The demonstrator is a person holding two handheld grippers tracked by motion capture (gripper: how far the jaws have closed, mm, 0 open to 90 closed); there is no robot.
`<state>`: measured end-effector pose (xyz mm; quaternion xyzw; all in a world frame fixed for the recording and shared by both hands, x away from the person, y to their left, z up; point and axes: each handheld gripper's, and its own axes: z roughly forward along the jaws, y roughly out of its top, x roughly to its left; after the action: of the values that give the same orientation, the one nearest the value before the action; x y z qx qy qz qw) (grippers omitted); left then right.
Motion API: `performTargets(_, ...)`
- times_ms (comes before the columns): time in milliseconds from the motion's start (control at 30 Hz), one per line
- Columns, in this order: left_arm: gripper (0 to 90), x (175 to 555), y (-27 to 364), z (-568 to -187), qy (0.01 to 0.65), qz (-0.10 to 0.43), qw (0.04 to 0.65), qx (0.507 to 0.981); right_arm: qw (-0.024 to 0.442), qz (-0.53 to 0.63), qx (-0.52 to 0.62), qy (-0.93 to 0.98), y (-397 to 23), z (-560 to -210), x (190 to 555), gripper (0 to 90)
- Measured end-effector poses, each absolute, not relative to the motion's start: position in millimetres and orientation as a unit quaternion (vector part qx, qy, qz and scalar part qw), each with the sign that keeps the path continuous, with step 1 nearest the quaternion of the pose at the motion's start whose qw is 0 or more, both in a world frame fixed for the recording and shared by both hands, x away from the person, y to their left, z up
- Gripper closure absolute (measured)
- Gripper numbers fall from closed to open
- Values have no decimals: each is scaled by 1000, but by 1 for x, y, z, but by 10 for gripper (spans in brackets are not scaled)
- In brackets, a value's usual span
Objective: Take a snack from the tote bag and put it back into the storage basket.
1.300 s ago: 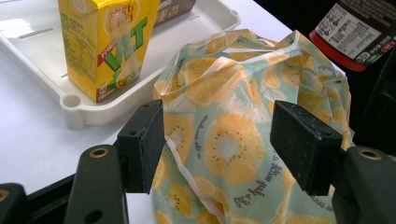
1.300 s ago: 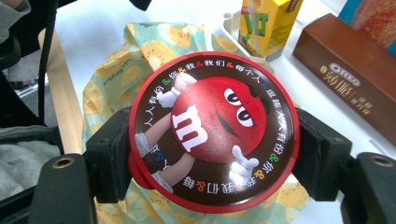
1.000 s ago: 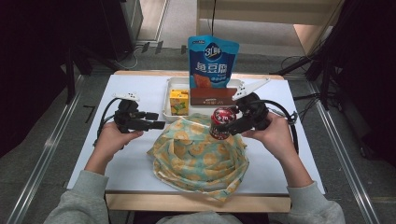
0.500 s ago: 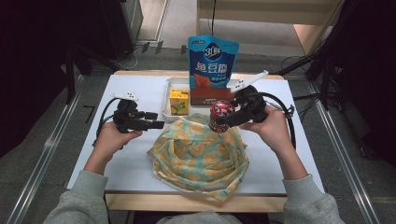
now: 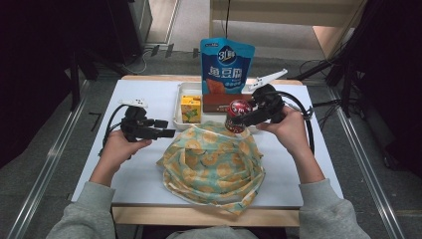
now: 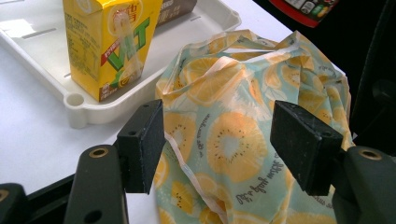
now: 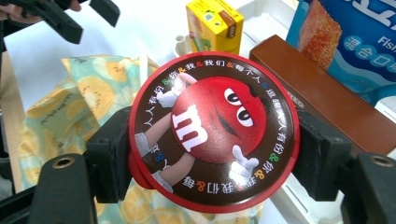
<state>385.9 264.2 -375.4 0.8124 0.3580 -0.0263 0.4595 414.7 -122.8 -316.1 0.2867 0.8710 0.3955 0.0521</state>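
A round red-lidded M&M's candy tin [image 7: 210, 116] sits clamped between the jaws of my right gripper [image 7: 215, 156]. In the high view the right gripper [image 5: 247, 117] holds the tin [image 5: 238, 113] above the far edge of a lemon-print cloth bag [image 5: 214, 162], close to the white tray [image 5: 177, 118]. My left gripper [image 5: 166, 133] rests at the bag's left edge, jaws open. Its own view shows the left gripper [image 6: 223, 144] open over the bag's fabric [image 6: 233, 88], gripping nothing.
The tray holds a yellow drink carton [image 5: 190, 108], a brown box [image 5: 216, 102] and a tall blue snack pouch [image 5: 226, 67]. The carton [image 6: 109, 42] stands near the tray's corner. Bare white tabletop [image 5: 149, 99] lies to the left and right of the bag.
My right gripper has lifted the tin a little, up and away toward the tray. The left gripper has barely moved and stays open.
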Motion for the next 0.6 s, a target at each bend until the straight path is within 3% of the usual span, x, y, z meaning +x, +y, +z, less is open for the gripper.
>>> performTargets(600,357,386,265,-377,358,-27,458,813,52,389,316,864,-127,-339,449,267)
